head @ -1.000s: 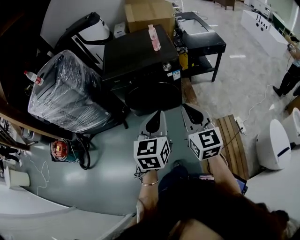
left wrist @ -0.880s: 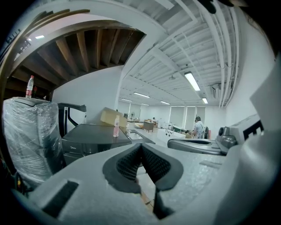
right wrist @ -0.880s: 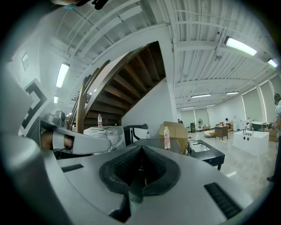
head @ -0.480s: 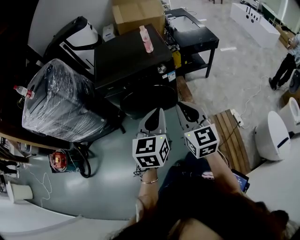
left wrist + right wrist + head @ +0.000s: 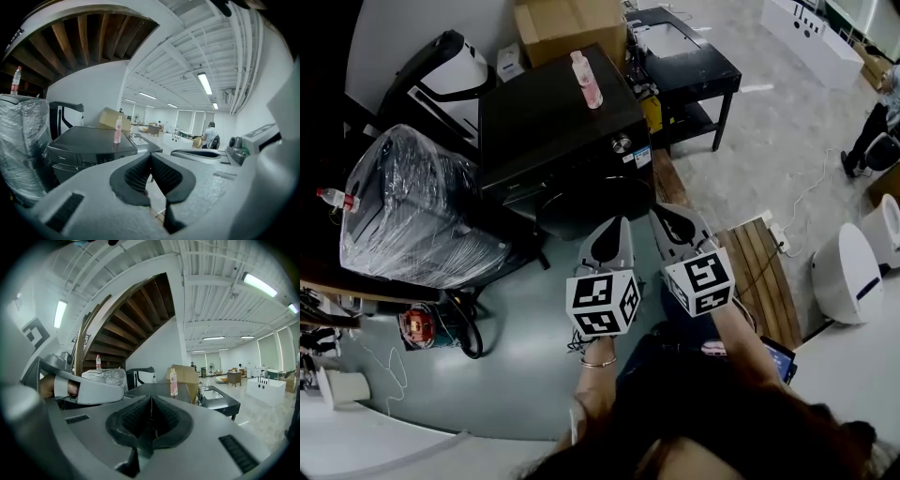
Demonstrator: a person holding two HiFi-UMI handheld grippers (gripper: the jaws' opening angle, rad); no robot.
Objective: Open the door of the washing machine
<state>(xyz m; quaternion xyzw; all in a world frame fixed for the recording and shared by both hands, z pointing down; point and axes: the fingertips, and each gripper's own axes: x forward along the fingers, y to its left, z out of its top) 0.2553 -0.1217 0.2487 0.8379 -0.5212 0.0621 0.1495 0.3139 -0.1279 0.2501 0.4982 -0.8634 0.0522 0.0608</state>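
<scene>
While left gripper [image 5: 615, 225], right gripper [image 5: 671, 214] hold jaws pinched shut, open floor [image 5: 525, 319] fronts washing machine [image 5: 558, 117].

Black washing machine [image 5: 553, 127] — pink bottle [image 5: 587, 81]

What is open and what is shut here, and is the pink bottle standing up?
Washing machine door: shut.
Left tool: shut, nothing in it.
Right tool: shut, nothing in it.
Pink bottle: standing upright on top of the washing machine.
Cardboard box: flaps closed.
</scene>
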